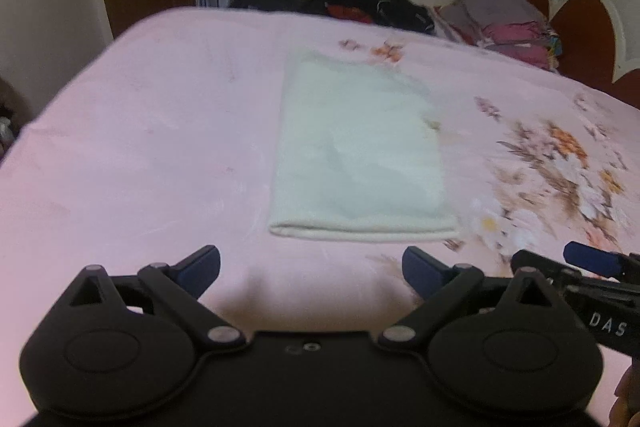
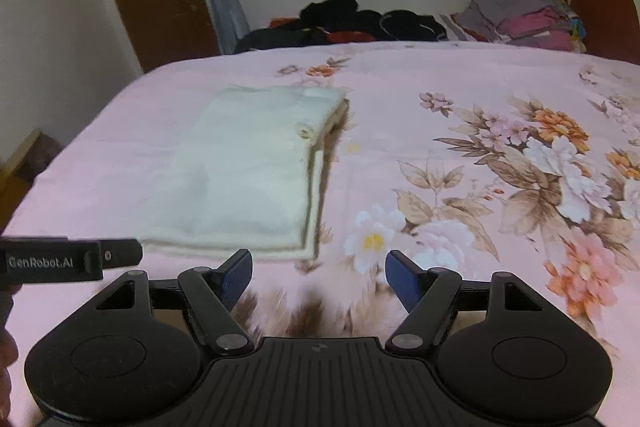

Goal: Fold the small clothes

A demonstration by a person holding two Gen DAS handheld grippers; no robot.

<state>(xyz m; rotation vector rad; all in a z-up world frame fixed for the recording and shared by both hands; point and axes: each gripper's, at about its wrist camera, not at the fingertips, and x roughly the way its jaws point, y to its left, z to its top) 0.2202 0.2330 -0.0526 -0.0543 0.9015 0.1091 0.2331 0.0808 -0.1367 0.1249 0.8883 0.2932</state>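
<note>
Currently, both tools are empty. The left gripper [image 1: 311, 269] has its jaws spread wide with nothing between them, and the right gripper [image 2: 319, 277] likewise stands well open over bare bedding. The cream cloth [image 1: 360, 151] lies flat on the pink floral bedsheet [image 1: 140, 147], already doubled into a long rectangle, with its folded edge nearest the grippers.

Judged from this layout, the step in hand is the next fold or the release after one. To do it well:
- Approach the near corners at 12 o'clock from each tool, one gripper per corner.
- Pinch all layers together, since the right-hand side shows separate edges.
- Carry both corners forward evenly so the edges stay aligned.

View differences:
- The right wrist view shows the stacked layer edges and a small curled corner [image 2: 305, 130] on the cloth's side, at 11 o'clock from the right gripper; the left wrist view blurs this.
- The left wrist view shows the folded near hem square-on and the right gripper's tip at 3 o'clock.
- Both show piled clothes [image 2: 352, 23] at the far end.
</note>
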